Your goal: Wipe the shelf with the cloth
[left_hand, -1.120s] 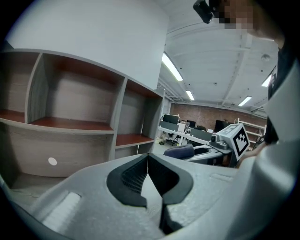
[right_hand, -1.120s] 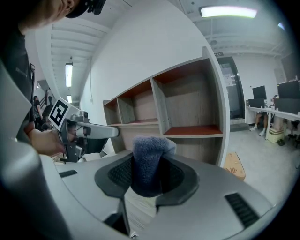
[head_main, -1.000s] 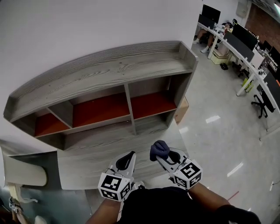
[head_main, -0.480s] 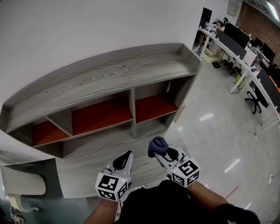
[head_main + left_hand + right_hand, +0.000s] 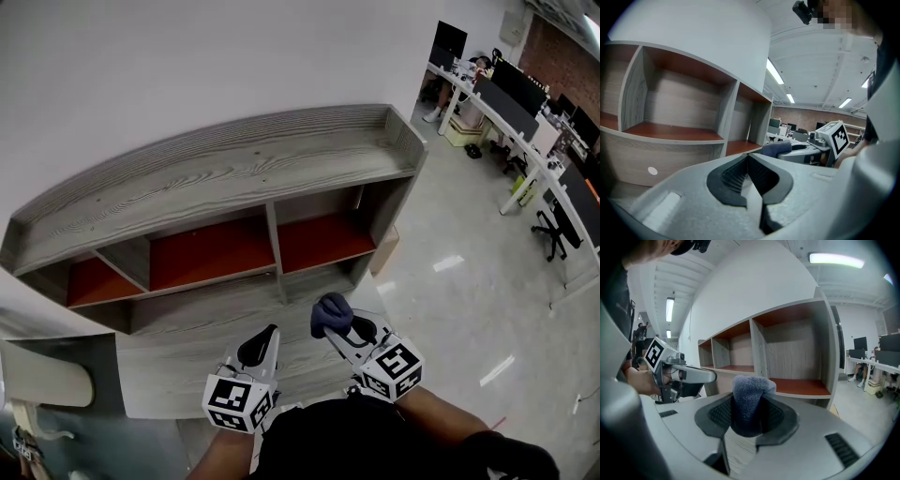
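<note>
Blue cloth (image 5: 749, 401) bunched — apparently clear of shelf (image 5: 234, 178).

Shelf (image 5: 216, 173): grey wood grain, against a white wall (image 5: 141, 66); rimmed top, three bays with red-brown floors, a ledge (image 5: 187, 337) below in front.
Cloth (image 5: 330, 312): dark blue wad above the ledge's right part.
Right gripper (image 5: 334, 323): tip clamped on the cloth, pointing at the shelf.
Left gripper (image 5: 260, 345): just beside the right one, over the ledge.
Floor (image 5: 450, 300): pale, glossy, right of the shelf.
Desks (image 5: 511, 103): far right, with monitors (image 5: 511, 70).
</note>
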